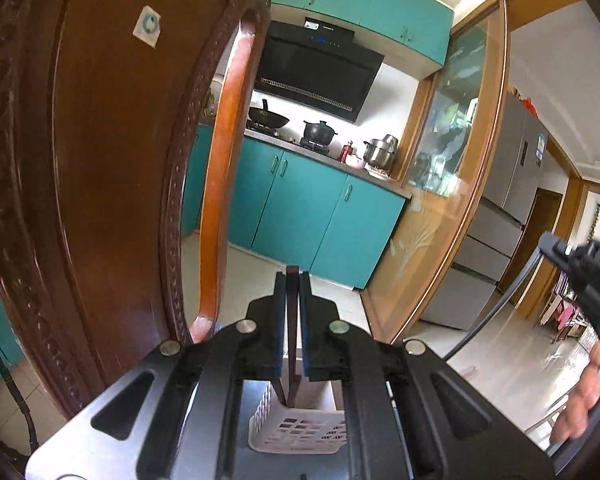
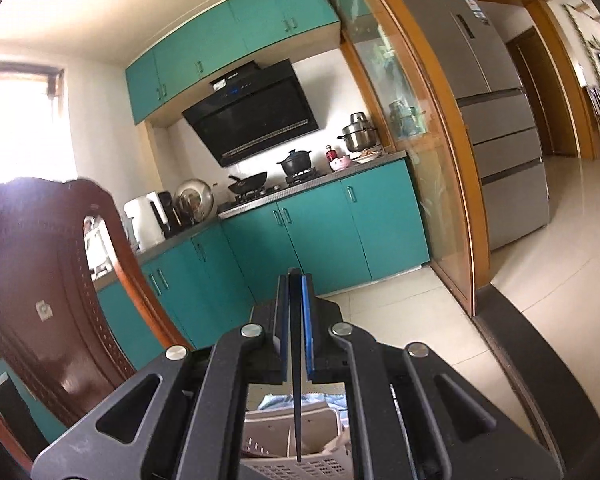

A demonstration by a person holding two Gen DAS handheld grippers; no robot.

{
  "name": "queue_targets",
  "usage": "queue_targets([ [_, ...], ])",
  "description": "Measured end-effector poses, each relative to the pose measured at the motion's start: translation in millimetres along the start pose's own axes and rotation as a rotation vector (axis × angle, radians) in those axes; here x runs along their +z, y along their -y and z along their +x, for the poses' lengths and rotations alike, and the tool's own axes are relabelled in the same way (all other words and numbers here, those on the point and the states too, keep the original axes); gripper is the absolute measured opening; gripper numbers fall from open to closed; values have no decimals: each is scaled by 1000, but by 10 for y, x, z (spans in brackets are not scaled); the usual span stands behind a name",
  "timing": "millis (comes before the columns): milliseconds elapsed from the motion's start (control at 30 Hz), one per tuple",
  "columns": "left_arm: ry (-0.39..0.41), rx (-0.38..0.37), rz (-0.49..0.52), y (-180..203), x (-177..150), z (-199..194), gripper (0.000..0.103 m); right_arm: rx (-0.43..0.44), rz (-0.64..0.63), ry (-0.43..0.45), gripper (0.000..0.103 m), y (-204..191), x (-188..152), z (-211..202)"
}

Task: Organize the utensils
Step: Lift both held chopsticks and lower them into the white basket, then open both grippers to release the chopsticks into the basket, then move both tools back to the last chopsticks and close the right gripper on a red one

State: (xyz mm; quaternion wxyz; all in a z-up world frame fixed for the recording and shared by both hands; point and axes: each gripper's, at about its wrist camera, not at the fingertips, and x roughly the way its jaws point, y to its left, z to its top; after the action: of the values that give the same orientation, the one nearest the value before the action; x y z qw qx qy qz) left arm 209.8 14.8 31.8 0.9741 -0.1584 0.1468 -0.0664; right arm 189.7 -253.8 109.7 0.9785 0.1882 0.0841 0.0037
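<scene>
Both clamped: my left hand-held gripper (image 1: 293, 280) pinches a brown chopstick (image 1: 292, 344) and my right hand-held gripper (image 2: 295, 280) a dark chopstick (image 2: 297, 400), tips hanging over the white basket (image 1: 300, 432); lower each straight into a compartment before releasing.

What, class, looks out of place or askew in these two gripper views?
Nothing stands out. The left gripper holds brown chopsticks upright over the white basket; the right gripper holds a dark chopstick over it too.
</scene>
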Motion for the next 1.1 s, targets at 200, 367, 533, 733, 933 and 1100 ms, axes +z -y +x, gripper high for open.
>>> queue_targets([
  [200,-25,3,5,-17,-75,35,7,1,-15,17,7,0,-50,7],
  [367,-38,7,14,-54,-126,34,7,12,-61,-92,7,24,-430,184],
  [533,-37,6,27,-82,-124,-15,7,11,-70,-145,7,73,-629,198],
  [733,-32,-6,42,-104,-147,-135,19,-1,-69,-155,12,135,-643,67],
  [933,-75,-33,77,-136,-311,-365,35,33,-77,-135,13,216,-663,-431],
  [1100,-238,-15,168,-234,-914,-440,42,-22,-180,-240,13,306,-1247,-637],
])
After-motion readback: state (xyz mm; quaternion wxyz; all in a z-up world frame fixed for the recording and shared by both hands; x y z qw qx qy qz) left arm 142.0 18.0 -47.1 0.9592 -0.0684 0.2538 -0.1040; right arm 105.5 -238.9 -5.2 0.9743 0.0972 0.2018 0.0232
